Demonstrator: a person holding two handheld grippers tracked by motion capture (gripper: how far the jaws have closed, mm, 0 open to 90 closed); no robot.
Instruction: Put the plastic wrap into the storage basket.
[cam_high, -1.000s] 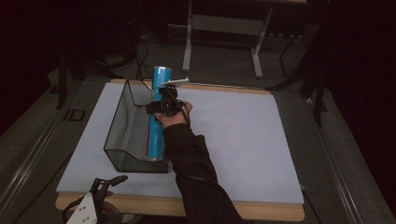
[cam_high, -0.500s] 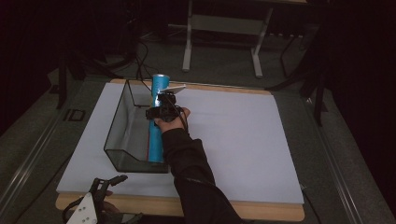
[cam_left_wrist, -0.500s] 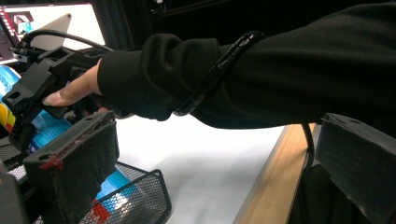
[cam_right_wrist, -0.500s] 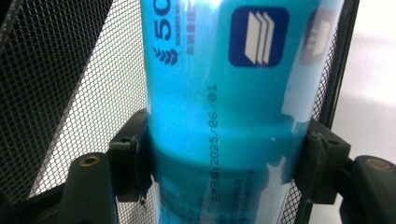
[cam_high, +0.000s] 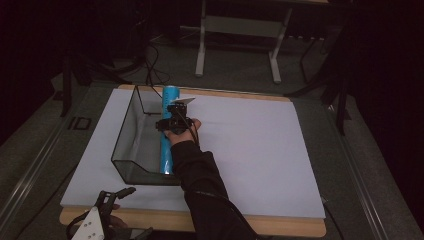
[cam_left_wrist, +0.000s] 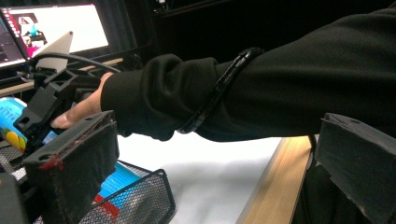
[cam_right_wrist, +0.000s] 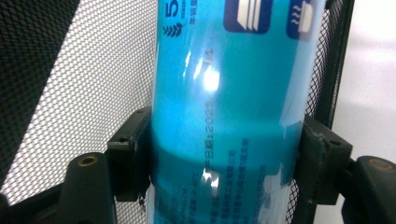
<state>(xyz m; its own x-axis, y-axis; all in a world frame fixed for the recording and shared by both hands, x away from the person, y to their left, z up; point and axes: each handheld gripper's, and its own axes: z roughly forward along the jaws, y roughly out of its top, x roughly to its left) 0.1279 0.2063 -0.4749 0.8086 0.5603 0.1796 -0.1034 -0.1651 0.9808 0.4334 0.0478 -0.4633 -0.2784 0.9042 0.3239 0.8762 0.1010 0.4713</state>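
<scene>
Tube (cam_high: 167, 145), blue, lies lengthwise near-to-far along the mesh basket's (cam_high: 125, 145) right wall, pinched across its width by the right gripper (cam_high: 172, 121); the left gripper (cam_high: 107, 200) idles spread at the near edge.

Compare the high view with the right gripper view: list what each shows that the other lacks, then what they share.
High view alone: the white table sheet with its wooden edge, the left gripper at the near edge, the person's dark sleeve, and the whole black mesh basket.

Right gripper view alone: the print on the blue tube, a date and icons, and both jaws pressed against its sides.

Shared: the right gripper, tube and mesh basket.
</scene>
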